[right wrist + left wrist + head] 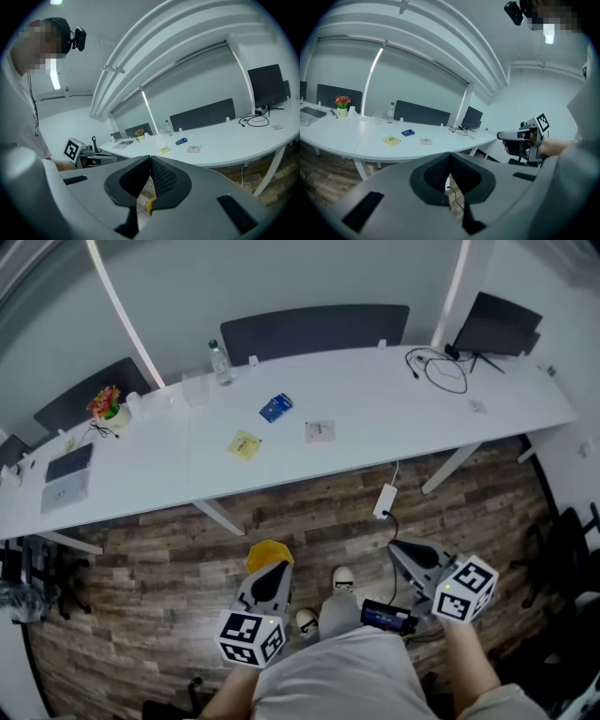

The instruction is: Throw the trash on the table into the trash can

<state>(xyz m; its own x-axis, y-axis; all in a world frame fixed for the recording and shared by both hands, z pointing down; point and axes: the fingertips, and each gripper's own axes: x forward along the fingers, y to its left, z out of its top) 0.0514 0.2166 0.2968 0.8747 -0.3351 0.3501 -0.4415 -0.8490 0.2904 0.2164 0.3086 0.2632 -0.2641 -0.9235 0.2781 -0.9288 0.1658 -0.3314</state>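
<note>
Three bits of trash lie on the white table: a blue packet, a yellow paper and a pale card. A yellow trash can stands on the wooden floor in front of the table, partly hidden by my left gripper. Both grippers hang low over the floor, well short of the table. The left gripper is shut and empty, and so is the right gripper, whose tip points at the table. A strip of the yellow trash can shows below the right jaws.
A water bottle, a flower pot, a laptop, a monitor and coiled cables also sit on the table. A white power adapter with its cord lies on the floor near a table leg.
</note>
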